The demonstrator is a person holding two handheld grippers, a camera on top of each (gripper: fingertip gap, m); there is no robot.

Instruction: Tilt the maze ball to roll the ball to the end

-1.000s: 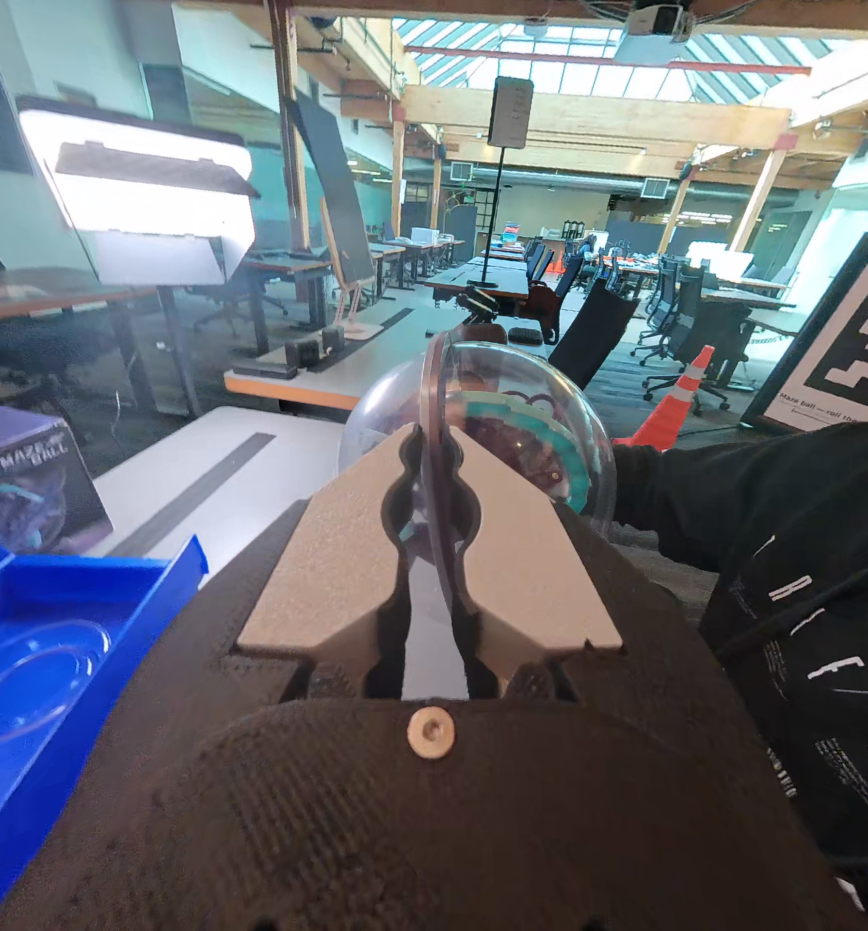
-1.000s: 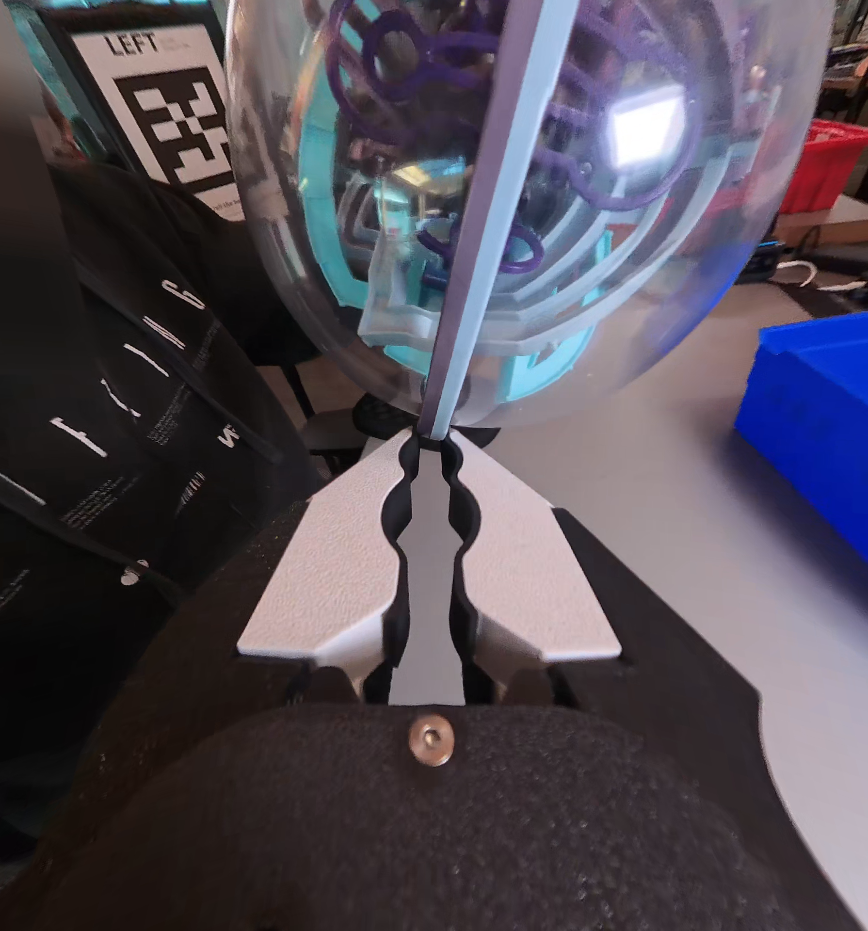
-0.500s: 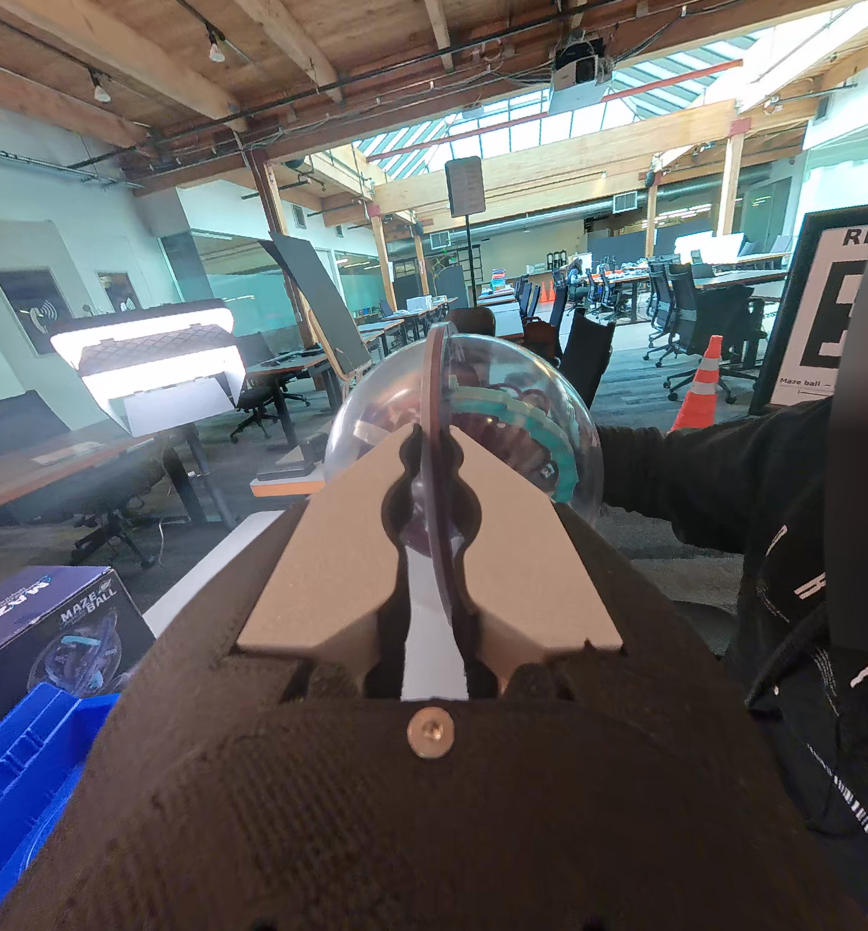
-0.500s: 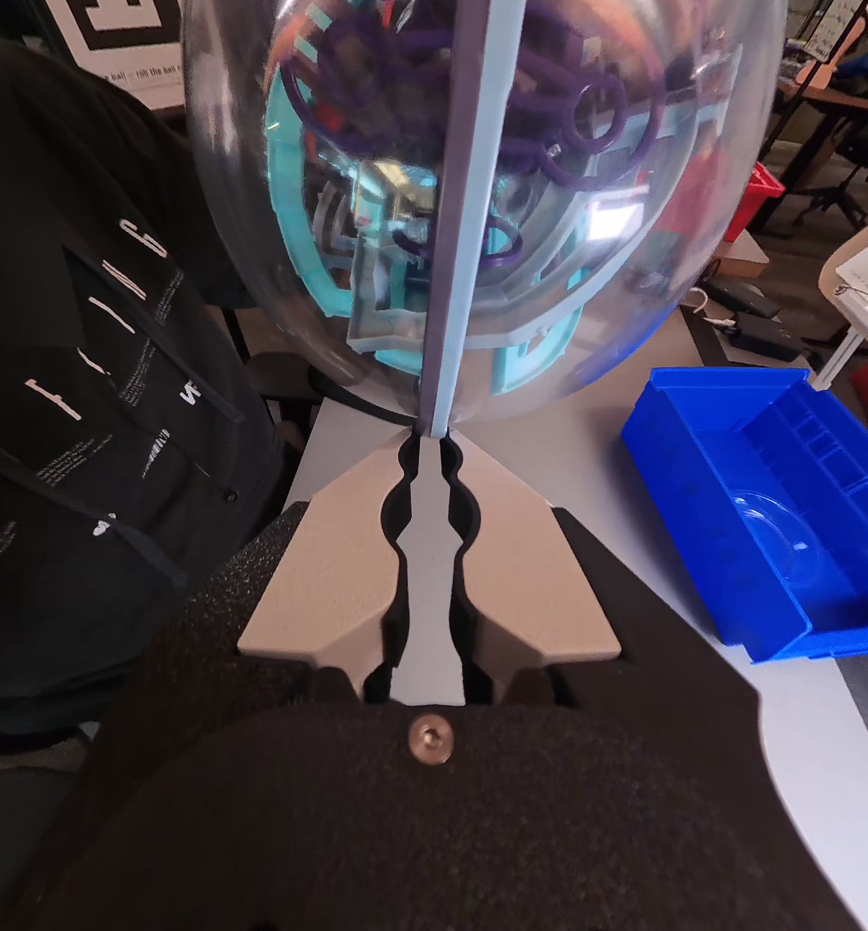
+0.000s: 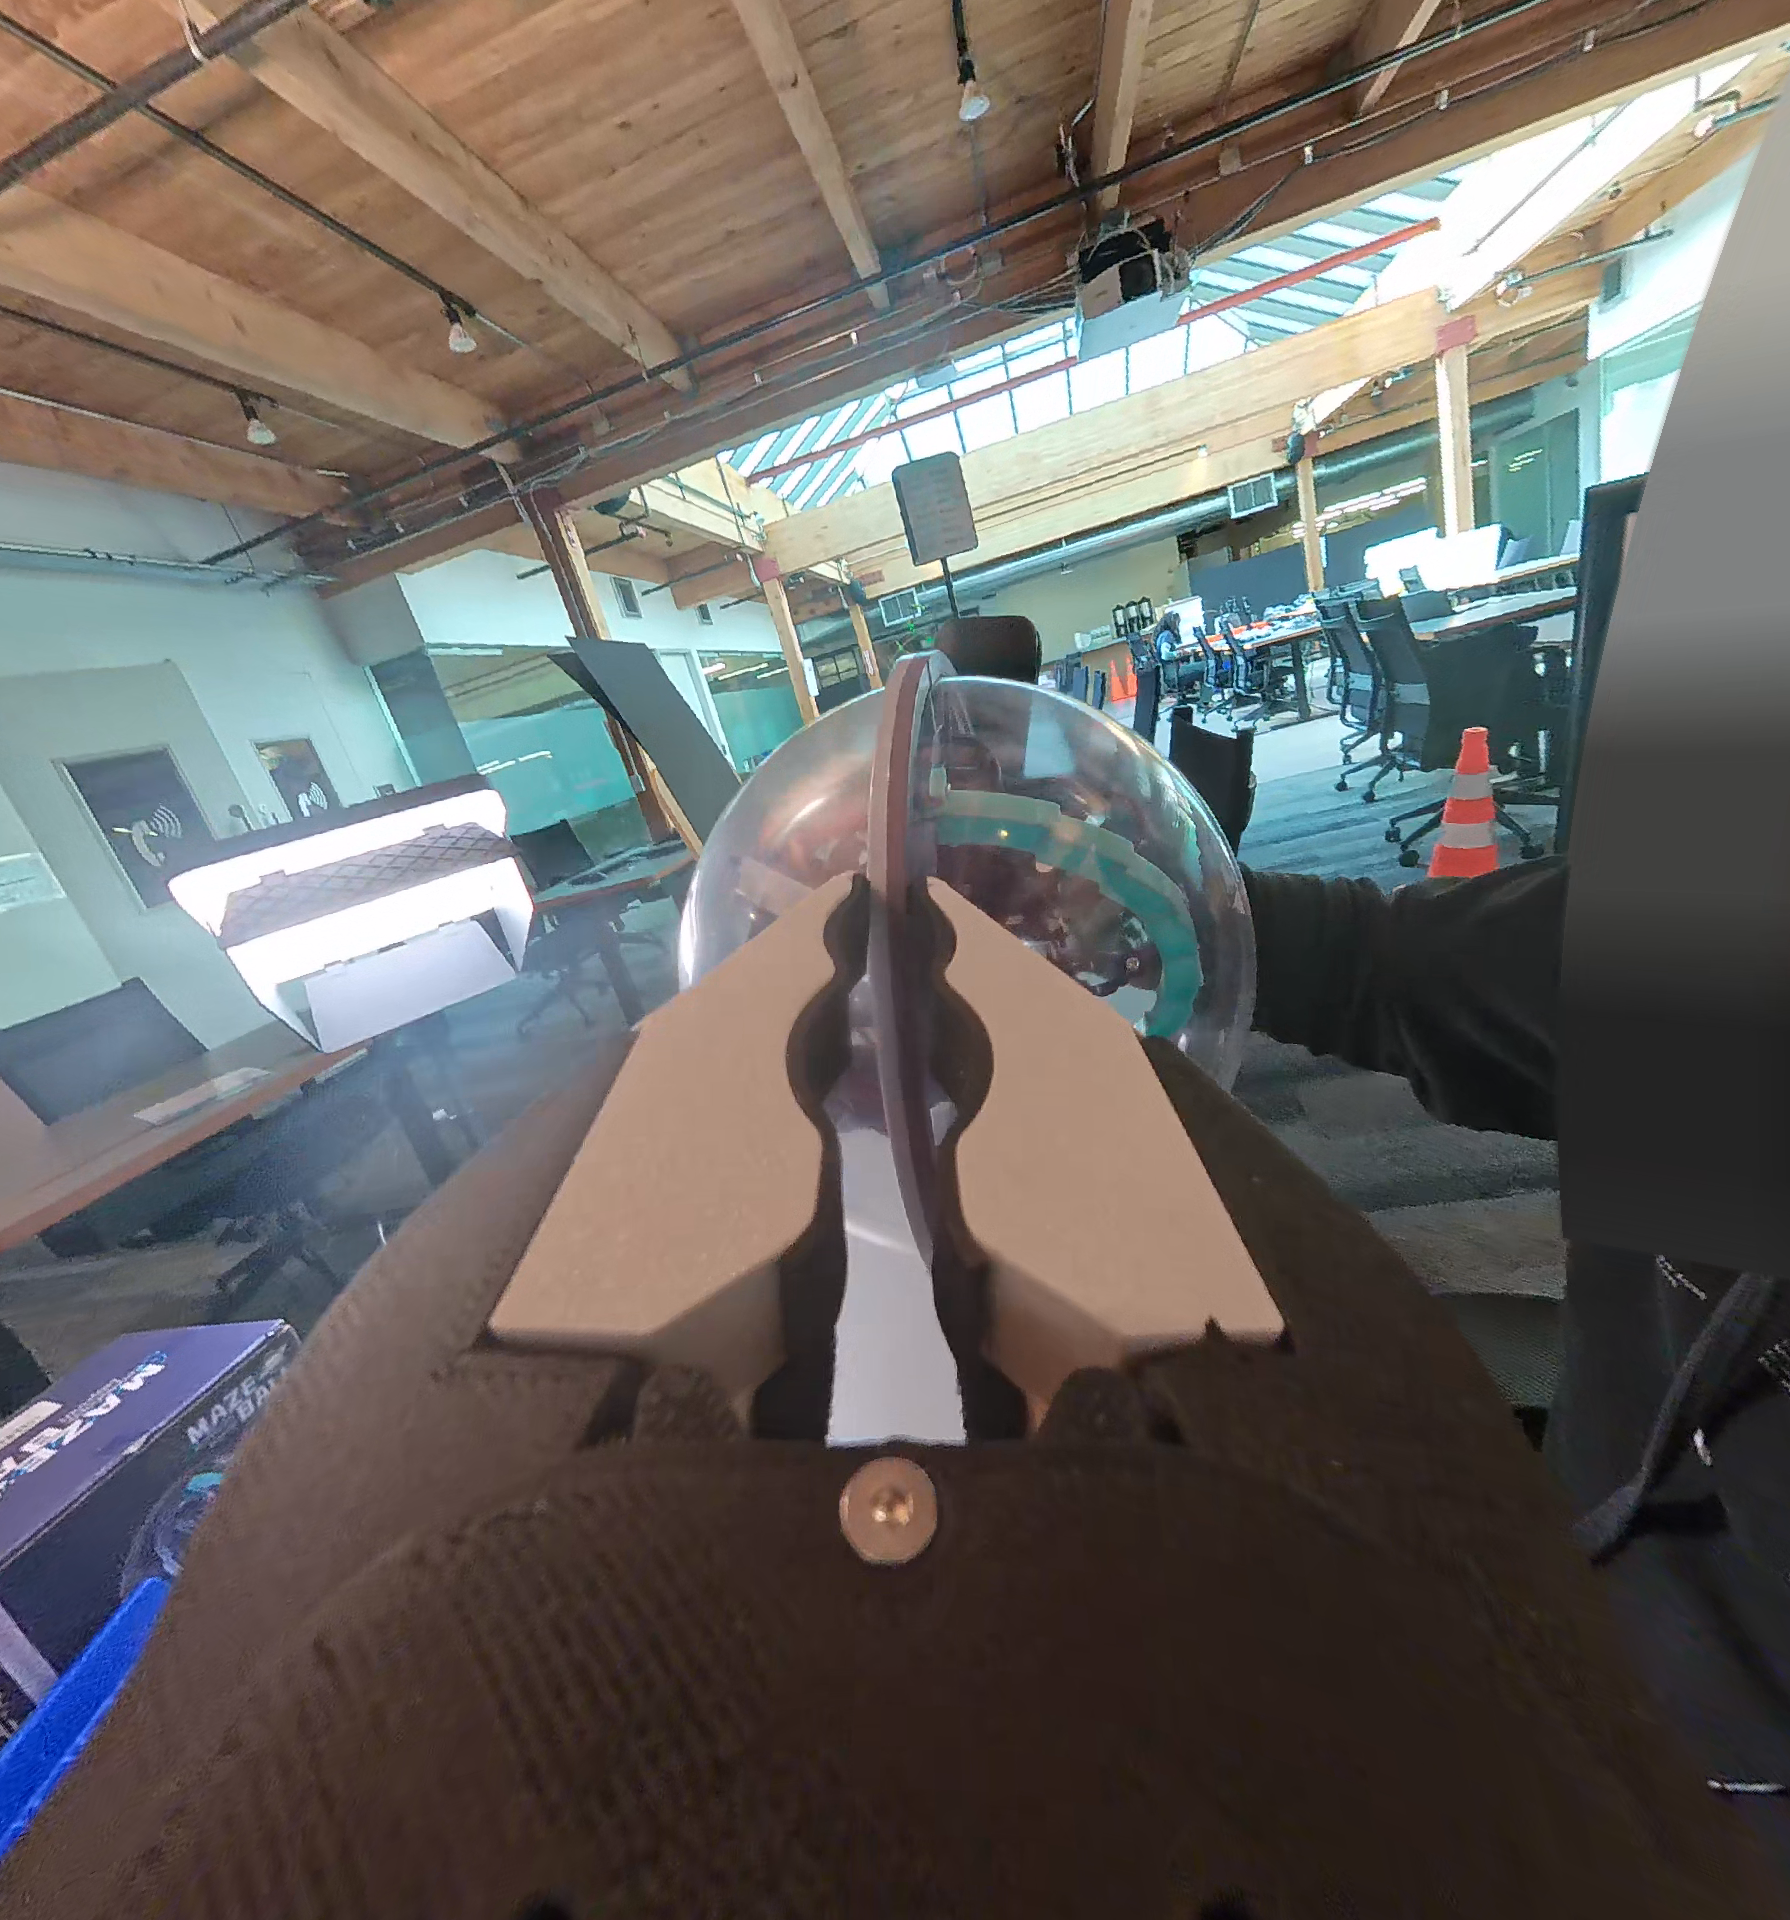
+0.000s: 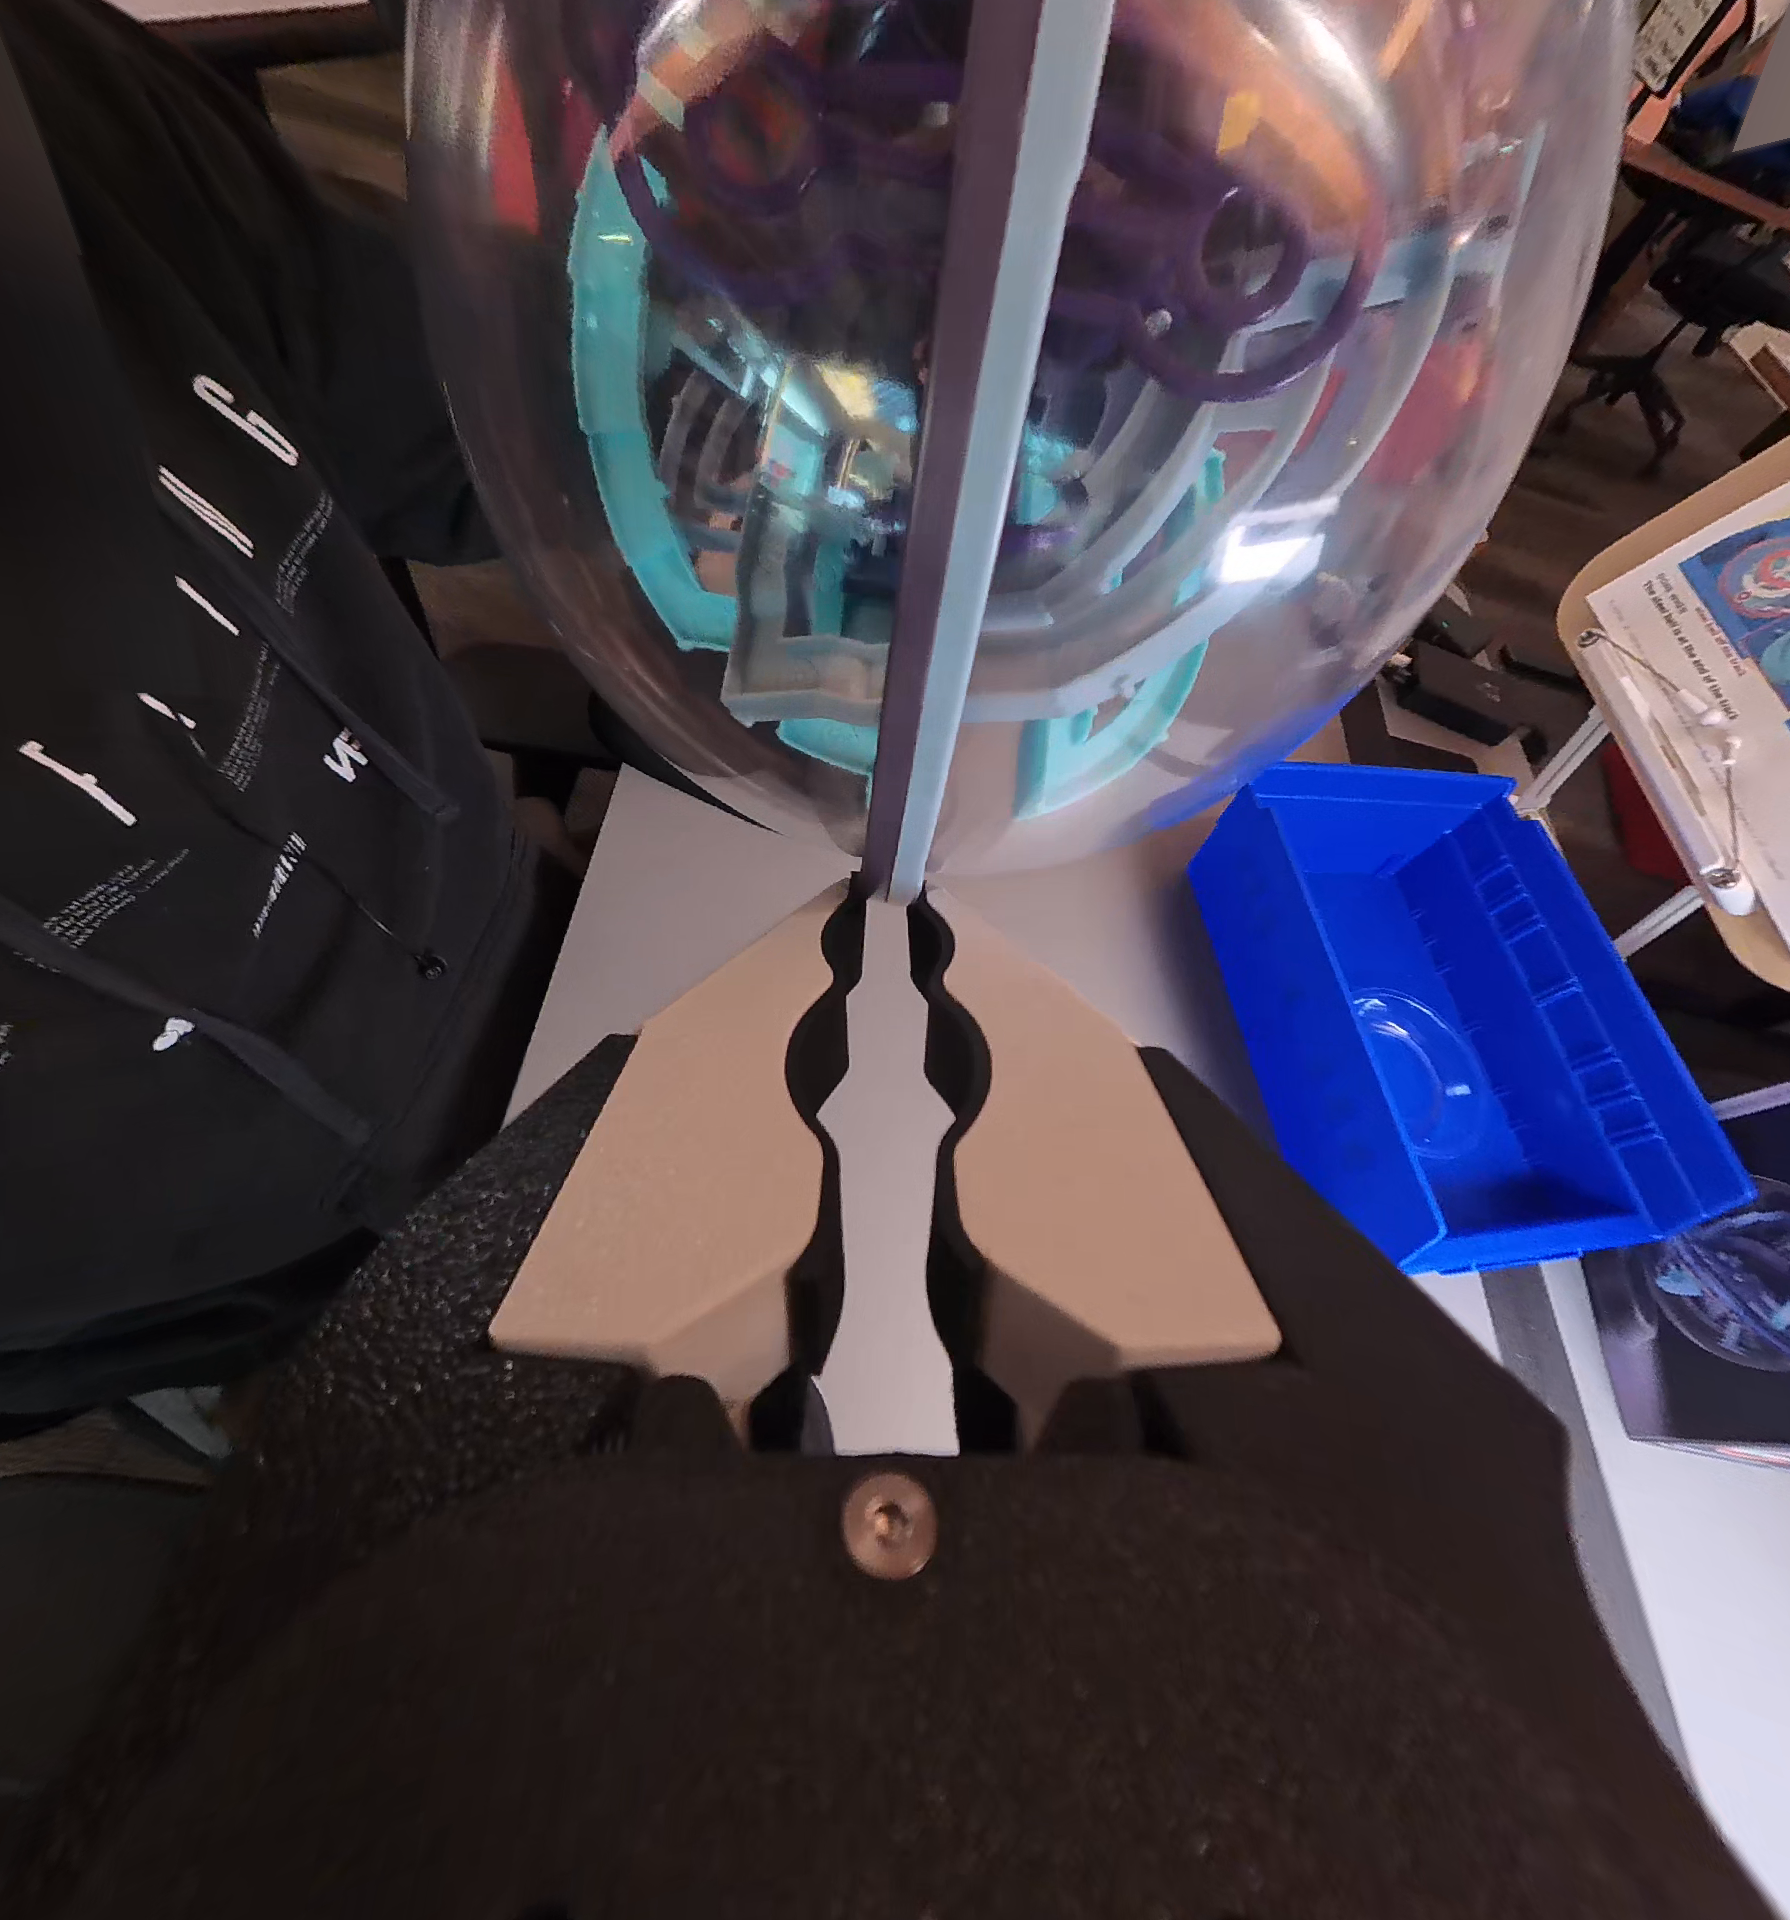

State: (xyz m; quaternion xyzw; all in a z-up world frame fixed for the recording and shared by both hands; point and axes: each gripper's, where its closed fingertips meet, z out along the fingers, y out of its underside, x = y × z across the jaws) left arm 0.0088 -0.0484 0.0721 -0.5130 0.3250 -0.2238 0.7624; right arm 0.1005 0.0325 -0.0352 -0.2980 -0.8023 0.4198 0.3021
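The maze ball (image 5: 1067, 862) is a clear sphere with teal and purple tracks inside and a thin rim band around its middle. My left gripper (image 5: 893, 894) is shut on that rim band and holds the ball up in the air, pointing upward toward the room. In the right wrist view the maze ball (image 6: 1182, 395) fills the top. My right gripper (image 6: 889, 906) is shut on the lower end of the rim band (image 6: 948, 582). A small silver ball (image 6: 1159, 322) sits on a purple track inside.
A blue bin (image 6: 1473, 1018) with a clear dome in it lies on the white table (image 6: 662, 935) to the right. A dark product box (image 5: 60, 1475) stands at lower left. A person's black sleeve (image 5: 1410, 987) and printed top (image 6: 164, 675) are close by.
Both grippers tilted with the ball held fast. The left view swung up toward the ceiling; the right view swung down, showing more of the table and blue bin.
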